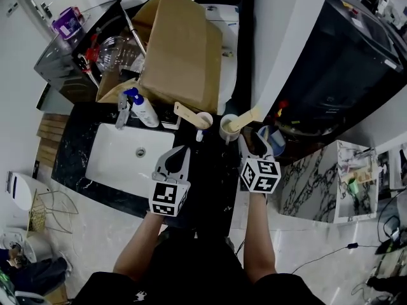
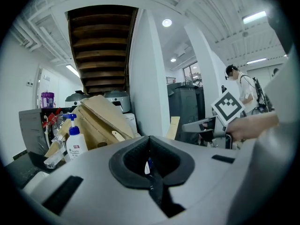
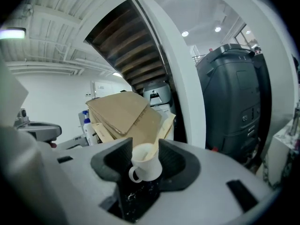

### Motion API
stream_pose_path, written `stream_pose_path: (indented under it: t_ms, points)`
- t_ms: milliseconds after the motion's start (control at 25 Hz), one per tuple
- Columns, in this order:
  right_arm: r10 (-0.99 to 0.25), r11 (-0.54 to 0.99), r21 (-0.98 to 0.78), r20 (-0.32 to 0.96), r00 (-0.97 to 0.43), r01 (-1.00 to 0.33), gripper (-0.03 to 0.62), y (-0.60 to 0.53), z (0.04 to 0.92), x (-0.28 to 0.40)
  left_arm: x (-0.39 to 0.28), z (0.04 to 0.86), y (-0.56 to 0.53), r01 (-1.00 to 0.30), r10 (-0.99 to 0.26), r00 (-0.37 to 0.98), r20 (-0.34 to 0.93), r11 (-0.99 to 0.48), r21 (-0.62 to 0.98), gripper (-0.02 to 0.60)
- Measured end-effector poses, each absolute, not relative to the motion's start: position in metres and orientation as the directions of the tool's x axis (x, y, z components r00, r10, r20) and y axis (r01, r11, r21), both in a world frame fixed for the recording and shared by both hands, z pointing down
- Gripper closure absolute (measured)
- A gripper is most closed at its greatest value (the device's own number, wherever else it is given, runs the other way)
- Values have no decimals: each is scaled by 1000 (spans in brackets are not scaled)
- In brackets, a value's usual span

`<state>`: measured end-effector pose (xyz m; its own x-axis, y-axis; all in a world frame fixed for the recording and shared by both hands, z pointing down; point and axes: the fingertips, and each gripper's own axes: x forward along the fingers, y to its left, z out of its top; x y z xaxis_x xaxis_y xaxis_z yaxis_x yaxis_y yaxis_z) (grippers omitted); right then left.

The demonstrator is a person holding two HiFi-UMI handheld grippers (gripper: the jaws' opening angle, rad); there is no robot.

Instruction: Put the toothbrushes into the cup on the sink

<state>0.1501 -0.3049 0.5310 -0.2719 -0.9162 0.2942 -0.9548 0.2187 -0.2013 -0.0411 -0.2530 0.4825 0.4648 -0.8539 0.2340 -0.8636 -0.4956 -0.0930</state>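
My right gripper [image 3: 145, 148] gapes empty just short of the cup [image 3: 146, 165], toothbrush [image 3: 161, 129] leaning inside, on the counter [image 1: 210, 170] right of the sink [image 1: 127, 161]; I'd back straight off, clear of its handle, left gripper [image 2: 150, 162] closed.

I see a black stone countertop [image 1: 210, 167] veined with white, around a plain white rectangular sink basin [image 1: 121, 165]. The small ceramic cup [image 3: 146, 165] is white, and the flat toothbrush [image 1: 249, 116] is pale beige. The grey plastic left gripper [image 2: 149, 163] and grey plastic right gripper [image 1: 253, 142] carry black pads and cubes of black-and-white square markers. The big cardboard box [image 1: 181, 49] is brown. The white pump bottle [image 1: 146, 113] has a blue top.
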Motion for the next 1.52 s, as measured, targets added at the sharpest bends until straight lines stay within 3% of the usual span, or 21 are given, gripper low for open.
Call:
stream_pose_path:
  t_ms: [240,600,1520]
  points:
    - [-927,248,-190,239,-290,-950,466,-282,509,148,-42,472,-237,-867,-864,460,205,-487,-104,578]
    - [-952,242,-161,153,-266,-957,592,-252,468,147,-38,444,-221,-852,-852,503,145,-517,-84,578]
    - [-985,158,-63,56,-162,-985,592,-144,374,78,-95,391,-178,-772,-773,633,32,-634,-56,580]
